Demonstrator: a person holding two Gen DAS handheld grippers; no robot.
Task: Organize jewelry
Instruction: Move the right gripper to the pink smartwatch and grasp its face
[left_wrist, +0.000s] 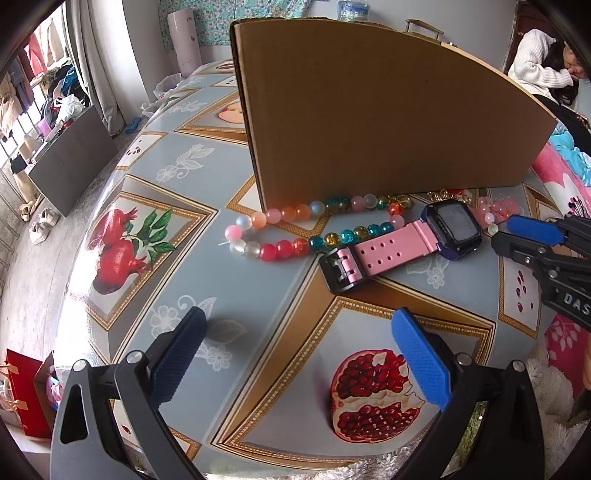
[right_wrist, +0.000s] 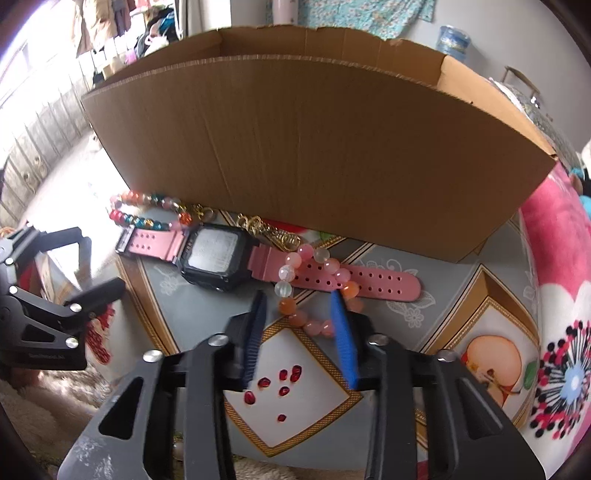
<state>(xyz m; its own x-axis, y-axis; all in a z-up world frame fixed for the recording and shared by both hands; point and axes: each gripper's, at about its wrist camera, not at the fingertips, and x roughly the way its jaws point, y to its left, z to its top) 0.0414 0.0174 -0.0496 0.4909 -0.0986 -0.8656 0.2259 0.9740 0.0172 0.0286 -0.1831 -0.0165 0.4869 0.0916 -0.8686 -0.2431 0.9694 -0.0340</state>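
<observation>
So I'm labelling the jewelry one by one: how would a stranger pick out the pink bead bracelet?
Start at the cardboard box on the patterned table. In front of it lies a pink watch; the pink bead bracelet drapes over its long strap, nearest the right hand-held gripper. Its beads are only pink, orange and clear, unlike the multicoloured bracelet with teal and gold beads.

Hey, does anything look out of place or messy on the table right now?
Yes. The jewelry lies loose outside the cardboard box: a pink-and-orange bead bracelet is draped across the pink watch strap, and a gold chain sits bunched against the box's base.
</observation>
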